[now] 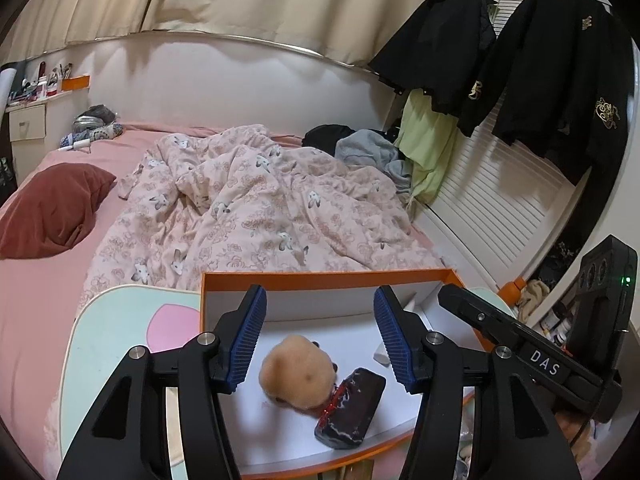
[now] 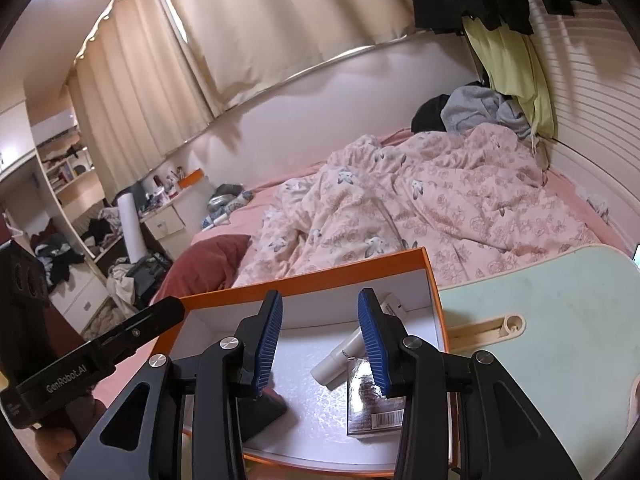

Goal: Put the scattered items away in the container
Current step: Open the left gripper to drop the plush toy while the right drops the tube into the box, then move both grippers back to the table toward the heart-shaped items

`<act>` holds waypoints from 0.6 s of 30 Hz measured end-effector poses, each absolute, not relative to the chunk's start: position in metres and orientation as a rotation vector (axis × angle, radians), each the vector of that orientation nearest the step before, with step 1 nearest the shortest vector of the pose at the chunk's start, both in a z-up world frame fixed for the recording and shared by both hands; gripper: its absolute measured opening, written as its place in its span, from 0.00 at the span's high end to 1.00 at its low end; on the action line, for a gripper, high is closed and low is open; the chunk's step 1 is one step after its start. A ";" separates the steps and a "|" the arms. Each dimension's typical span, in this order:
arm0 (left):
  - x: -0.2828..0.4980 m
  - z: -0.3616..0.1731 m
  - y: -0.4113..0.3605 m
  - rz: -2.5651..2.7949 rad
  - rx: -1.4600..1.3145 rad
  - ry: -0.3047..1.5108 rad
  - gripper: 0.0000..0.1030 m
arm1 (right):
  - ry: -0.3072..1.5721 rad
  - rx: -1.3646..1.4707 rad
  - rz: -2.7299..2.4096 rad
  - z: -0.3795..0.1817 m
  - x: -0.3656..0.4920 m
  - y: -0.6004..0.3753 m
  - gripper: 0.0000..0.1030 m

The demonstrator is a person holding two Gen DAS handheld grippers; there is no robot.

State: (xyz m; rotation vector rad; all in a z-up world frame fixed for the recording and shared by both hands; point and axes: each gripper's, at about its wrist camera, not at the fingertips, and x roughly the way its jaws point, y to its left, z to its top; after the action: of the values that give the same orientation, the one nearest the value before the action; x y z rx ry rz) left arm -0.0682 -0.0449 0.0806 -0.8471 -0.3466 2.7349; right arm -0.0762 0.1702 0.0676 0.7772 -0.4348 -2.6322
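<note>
Bedroom backdrop: one pink-sheeted bed (image 1: 36,264) fills the middle of both views, with one rumpled floral quilt (image 1: 256,204) and one dark red pillow (image 1: 52,208) at left. Pale mint lap table with a pink patch (image 1: 120,320) sits at the lower frame on the bed, probably as a flat work surface.

One orange-rimmed white cardboard box (image 1: 320,280) rests on that table, lower centre in both views, open side up, so it reads as the container.

Inside, counted across both views: one tan fluffy plush toy (image 1: 298,374), one dark marbled oblong case (image 1: 352,408) touching it, one shiny foil-wrapped carton with a barcode (image 2: 374,400), one white cylindrical tube (image 2: 340,358) lying tilted just beside the carton, and one small white item (image 2: 394,306) at the far wall. Likely most items are already in.

Two grippers. Left gripper (image 1: 320,332) hovers over the plush, blue pads apart, holding nothing. Right gripper (image 2: 320,336) hangs over the tube and carton, pads apart, empty too; probably just released or checking.
</note>
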 end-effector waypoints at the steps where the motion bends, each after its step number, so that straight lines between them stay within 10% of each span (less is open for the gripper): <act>1: -0.068 0.080 -0.045 2.735 -0.847 -0.348 0.45 | -0.437 0.778 -2.630 0.068 -0.076 0.170 0.63; 18: -0.035 0.110 -0.034 2.690 -0.698 -0.330 0.45 | -0.358 0.646 -2.645 0.099 -0.042 0.163 0.59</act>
State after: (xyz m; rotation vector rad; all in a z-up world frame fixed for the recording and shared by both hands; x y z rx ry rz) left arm -0.0350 -0.0343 0.1097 -0.6977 -0.3297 2.6903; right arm -0.0423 0.1631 0.0988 0.6457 -0.3581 -2.6455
